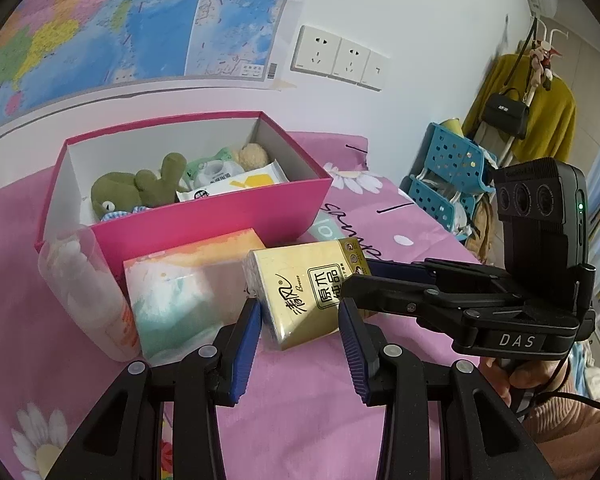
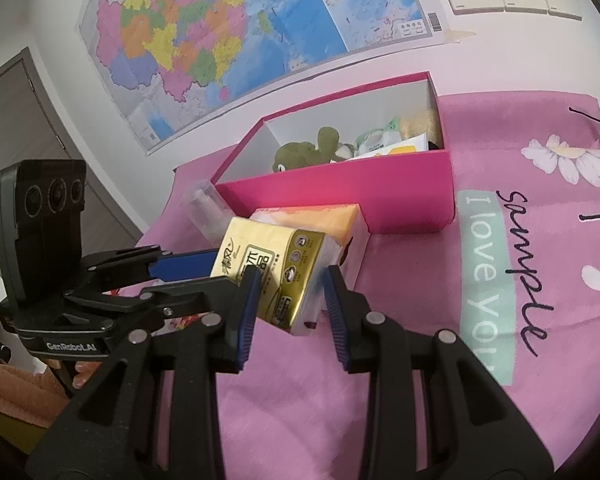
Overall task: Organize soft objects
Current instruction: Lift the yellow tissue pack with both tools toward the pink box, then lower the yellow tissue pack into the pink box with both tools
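Both tools [image 1: 300, 320] [image 2: 290, 300] angled down astride tissue pack [image 1: 304, 288]

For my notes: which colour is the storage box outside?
Bright pink box, white inside; the right wrist view shows it best.

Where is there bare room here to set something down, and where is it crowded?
Free: the pink sheet right of the gold tissue pack, out to the printed lettering, and in front of the pink box. Crowded: the box interior, and the strip before it, where a clear bottle, a pastel pack and both grippers meet.
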